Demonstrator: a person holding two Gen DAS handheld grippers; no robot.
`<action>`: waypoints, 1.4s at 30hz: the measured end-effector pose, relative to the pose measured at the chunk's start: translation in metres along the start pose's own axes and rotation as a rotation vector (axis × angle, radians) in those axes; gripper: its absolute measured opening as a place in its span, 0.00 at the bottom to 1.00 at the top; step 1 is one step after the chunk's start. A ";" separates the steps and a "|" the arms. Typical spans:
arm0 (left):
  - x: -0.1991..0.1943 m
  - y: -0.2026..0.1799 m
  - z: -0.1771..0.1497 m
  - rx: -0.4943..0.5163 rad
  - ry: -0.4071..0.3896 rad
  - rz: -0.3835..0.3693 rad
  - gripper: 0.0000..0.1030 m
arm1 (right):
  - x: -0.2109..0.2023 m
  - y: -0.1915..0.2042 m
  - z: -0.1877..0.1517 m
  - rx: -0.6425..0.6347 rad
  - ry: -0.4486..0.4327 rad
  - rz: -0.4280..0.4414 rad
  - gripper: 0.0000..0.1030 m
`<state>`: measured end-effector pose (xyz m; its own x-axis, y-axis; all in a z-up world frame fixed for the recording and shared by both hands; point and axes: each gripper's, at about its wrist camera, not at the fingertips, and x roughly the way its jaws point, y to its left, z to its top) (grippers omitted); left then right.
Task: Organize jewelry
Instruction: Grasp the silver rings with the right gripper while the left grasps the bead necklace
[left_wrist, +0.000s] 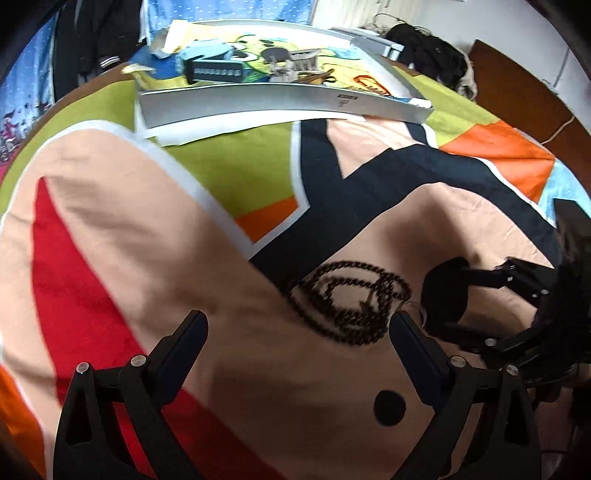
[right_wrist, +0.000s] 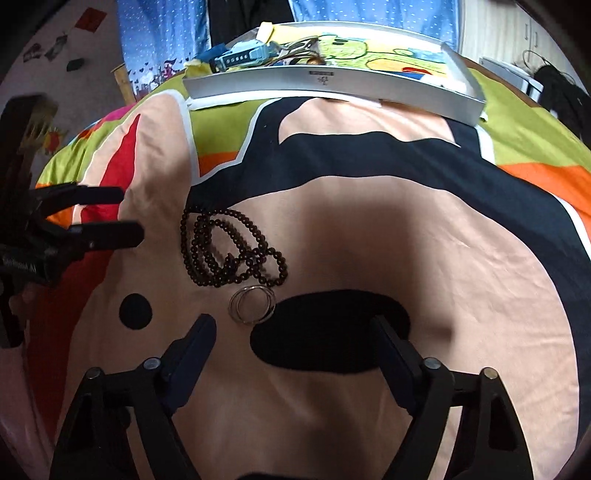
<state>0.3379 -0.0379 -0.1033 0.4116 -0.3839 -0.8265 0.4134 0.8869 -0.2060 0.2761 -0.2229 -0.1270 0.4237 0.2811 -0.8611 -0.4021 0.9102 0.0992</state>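
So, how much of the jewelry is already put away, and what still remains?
Done: a few items already lie in the tray, at its far left. In hand: nothing; the left claw and right claw are both open and empty. Left: the beads and the rings still lie loose on the cloth.

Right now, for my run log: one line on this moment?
left tongs open, empty | right tongs open, empty | bead necklace and clear bangles on bedspread | tray beyond
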 end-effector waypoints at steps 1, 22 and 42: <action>0.002 -0.001 0.001 0.012 -0.003 -0.013 0.90 | 0.003 -0.001 0.001 -0.001 0.005 0.002 0.72; 0.054 -0.009 0.006 0.075 0.078 0.007 0.28 | 0.033 -0.003 0.007 -0.010 0.051 -0.027 0.43; 0.054 -0.020 0.001 0.085 0.117 -0.012 0.03 | 0.041 0.002 0.015 -0.026 0.115 -0.031 0.10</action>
<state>0.3522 -0.0769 -0.1431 0.3102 -0.3577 -0.8808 0.4874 0.8554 -0.1757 0.3047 -0.2054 -0.1551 0.3409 0.2145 -0.9153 -0.4114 0.9095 0.0599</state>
